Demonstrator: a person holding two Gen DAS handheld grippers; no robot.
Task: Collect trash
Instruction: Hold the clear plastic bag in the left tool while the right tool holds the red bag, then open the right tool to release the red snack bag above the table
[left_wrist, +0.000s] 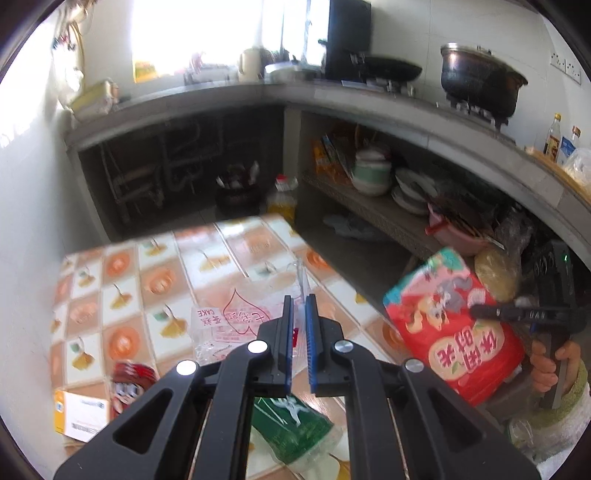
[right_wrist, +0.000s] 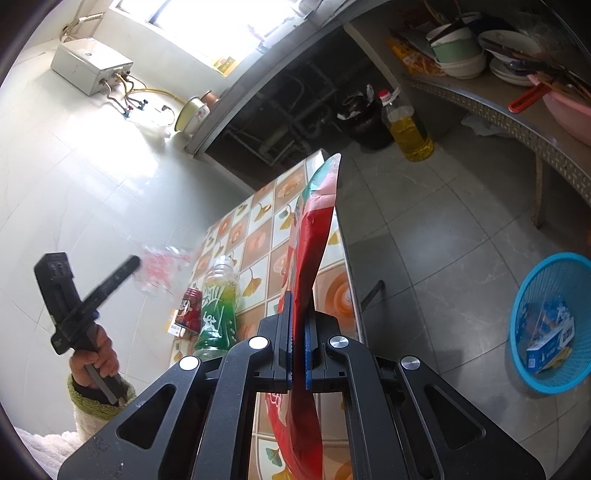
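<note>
Now, step: both grippers carry trash off the table (left_wrist: 122, 291) | left gripper (left_wrist: 300, 302): fingers clamped on clear cake wrapper (left_wrist: 236, 321), frame centre | right gripper (right_wrist: 297, 317): pinching red snack bag (right_wrist: 314, 236), centre | next, likely: swing to blue basket (right_wrist: 517, 317), right edge, then release above its rim.

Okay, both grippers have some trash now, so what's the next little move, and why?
Probably swing the right gripper, shut on the red snack bag, toward the blue basket on the floor. The basket already holds a box, and the left gripper is shut on the clear cake wrapper.
</note>
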